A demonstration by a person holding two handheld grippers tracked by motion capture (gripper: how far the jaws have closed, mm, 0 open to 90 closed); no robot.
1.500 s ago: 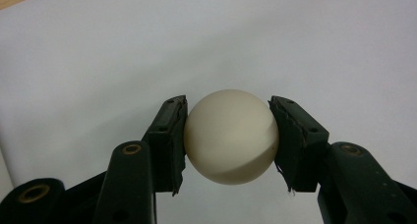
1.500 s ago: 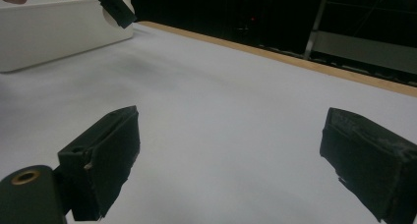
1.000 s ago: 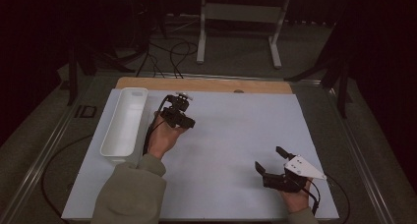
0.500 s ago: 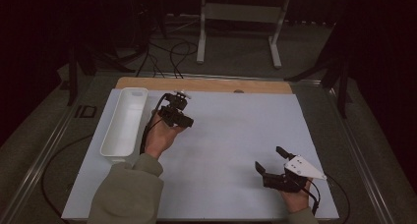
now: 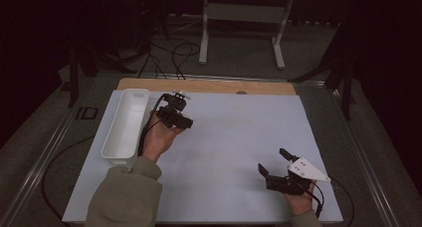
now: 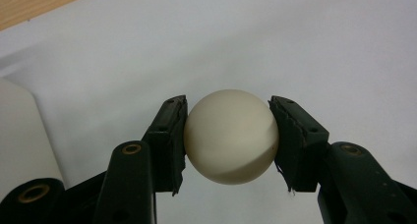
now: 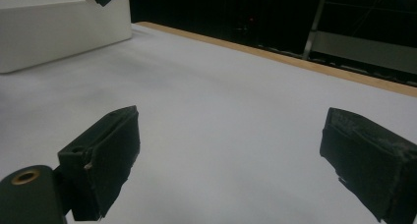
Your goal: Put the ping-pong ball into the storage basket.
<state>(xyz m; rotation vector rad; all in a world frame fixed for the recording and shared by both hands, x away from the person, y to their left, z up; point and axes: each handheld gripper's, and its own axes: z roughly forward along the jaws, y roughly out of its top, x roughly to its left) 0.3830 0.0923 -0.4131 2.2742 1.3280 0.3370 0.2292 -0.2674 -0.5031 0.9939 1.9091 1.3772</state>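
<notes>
A cream-white ball sits squeezed between the two black jaws of my left gripper, just above the white table sheet. In the high view the left gripper hovers at the back left of the sheet, right beside a long white tray. My right gripper rests low near the front right corner, jaws spread wide. The right gripper view shows its jaws far apart with nothing but bare sheet between them.
The white sheet covers a wooden tabletop whose edge shows along the back. The white tray lies far off in the right gripper view. Cables and a metal stand sit on the floor behind the table.
My left gripper, still holding the ball, has drifted slightly left toward the tray. The right gripper has not moved.
</notes>
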